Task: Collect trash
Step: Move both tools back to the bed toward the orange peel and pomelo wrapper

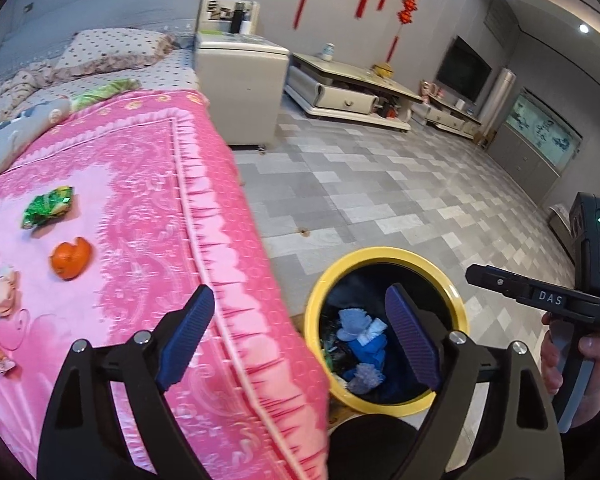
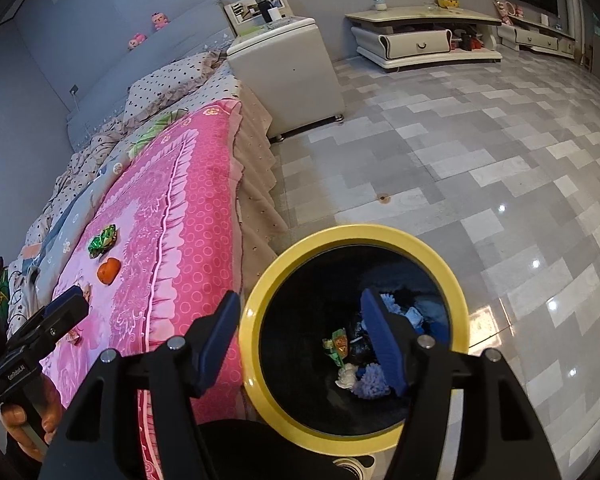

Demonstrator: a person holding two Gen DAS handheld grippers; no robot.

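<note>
- Already we count wrappers and blue scraps inside the yellow-rimmed bin [image 2: 256, 360].
- Remaining on bed [image 1: 204, 216]: green wrapper [image 1: 49, 206], orange peel [image 1: 70, 260].
- Left hand-held gripper [image 1: 300, 336], right hand-held gripper [image 2: 300, 340]: both apart, empty.

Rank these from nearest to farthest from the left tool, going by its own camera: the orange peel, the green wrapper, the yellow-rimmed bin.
1. Yellow-rimmed bin: on the floor, right under the left tool.
2. Orange peel: on the pink blanket, to the left.
3. Green wrapper: just beyond the peel.
</note>
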